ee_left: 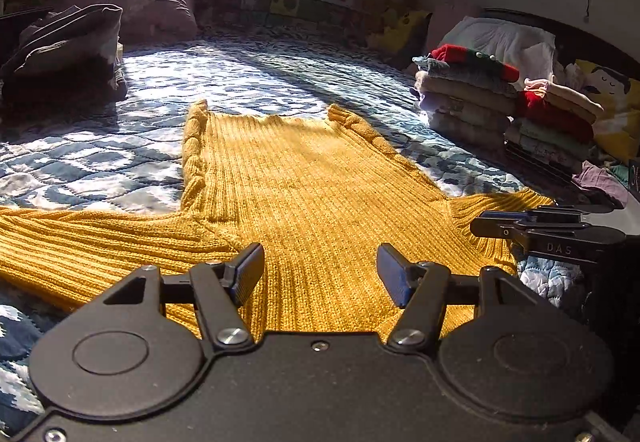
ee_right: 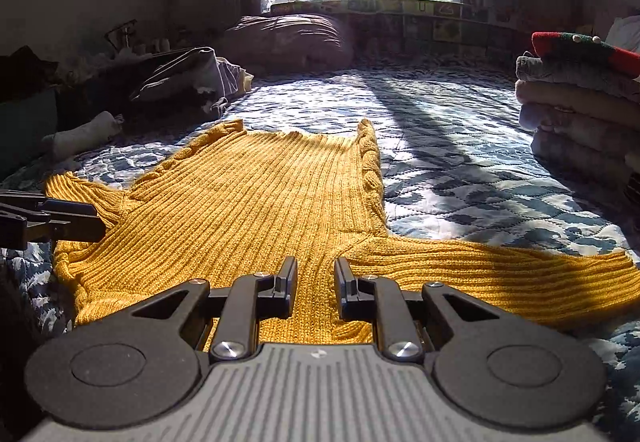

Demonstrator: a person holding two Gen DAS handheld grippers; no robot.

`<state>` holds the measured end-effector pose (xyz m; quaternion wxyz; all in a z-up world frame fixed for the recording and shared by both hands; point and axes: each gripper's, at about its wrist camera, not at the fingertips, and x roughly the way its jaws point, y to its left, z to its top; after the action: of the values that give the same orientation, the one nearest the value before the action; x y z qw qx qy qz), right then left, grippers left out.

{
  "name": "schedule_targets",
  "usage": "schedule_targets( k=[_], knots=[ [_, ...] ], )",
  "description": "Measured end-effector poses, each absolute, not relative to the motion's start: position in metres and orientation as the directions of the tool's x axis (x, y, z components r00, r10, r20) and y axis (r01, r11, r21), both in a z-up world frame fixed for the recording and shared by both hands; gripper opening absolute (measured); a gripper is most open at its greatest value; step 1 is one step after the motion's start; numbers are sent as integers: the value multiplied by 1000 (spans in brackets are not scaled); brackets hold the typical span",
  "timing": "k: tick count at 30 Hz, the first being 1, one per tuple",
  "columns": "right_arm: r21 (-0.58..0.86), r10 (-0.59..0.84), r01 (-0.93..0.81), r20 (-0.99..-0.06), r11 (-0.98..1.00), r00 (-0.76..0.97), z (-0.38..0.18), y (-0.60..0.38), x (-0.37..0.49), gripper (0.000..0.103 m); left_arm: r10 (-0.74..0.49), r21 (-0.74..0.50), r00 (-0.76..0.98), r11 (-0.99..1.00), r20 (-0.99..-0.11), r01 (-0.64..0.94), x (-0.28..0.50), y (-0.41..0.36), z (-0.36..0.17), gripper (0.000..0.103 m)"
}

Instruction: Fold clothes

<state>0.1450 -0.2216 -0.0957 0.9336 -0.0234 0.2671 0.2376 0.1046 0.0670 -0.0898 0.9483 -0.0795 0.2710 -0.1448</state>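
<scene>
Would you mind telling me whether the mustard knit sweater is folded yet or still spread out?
Spread out: the mustard knit sweater lies flat on the quilted bedspread, both sleeves extended sideways, no fold made.

A mustard-yellow ribbed knit sweater (ee_left: 304,182) with cable-patterned side edges lies on a quilted bedspread printed in dark blue and white patches (ee_left: 80,158). Near the bedspread's right edge, a stack of folded clothes (ee_left: 464,98) runs beige, grey and pale lilac, topped by a red and dark green piece. A second pile of folded garments (ee_left: 556,122) beside it shows pink, red and pale green. Black two-finger grippers carry blue finger pads (ee_left: 394,274).
</scene>
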Motion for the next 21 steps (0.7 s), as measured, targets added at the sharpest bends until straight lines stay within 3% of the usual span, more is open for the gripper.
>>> schedule_targets(
  k=[7, 13, 16, 17, 18, 21],
  knots=[
    [122, 510, -543, -558, 831, 655, -74, -198, 245, 20, -321, -336, 812, 927, -488, 164, 185, 100, -72, 60],
    [228, 548, -519, -555, 824, 626, -87, -187, 328, 20, -373, -399, 786, 900, -493, 177, 266, 121, -68, 60],
    [253, 497, -440, -595, 862, 631, -110, -195, 366, 19, -405, -497, 715, 863, -569, 93, 314, 142, -94, 60],
    [305, 477, -369, -616, 878, 626, -125, -209, 380, 19, -404, -540, 703, 841, -585, 34, 323, 155, -106, 59],
    [421, 517, -310, -592, 852, 618, -136, -228, 387, 8, -404, -578, 690, 815, -600, -26, 331, 168, -117, 45],
    [514, 547, -269, -527, 814, 650, -133, -248, 382, 8, -488, -716, 695, 696, -528, -56, 337, 195, -120, 45]
  ],
)
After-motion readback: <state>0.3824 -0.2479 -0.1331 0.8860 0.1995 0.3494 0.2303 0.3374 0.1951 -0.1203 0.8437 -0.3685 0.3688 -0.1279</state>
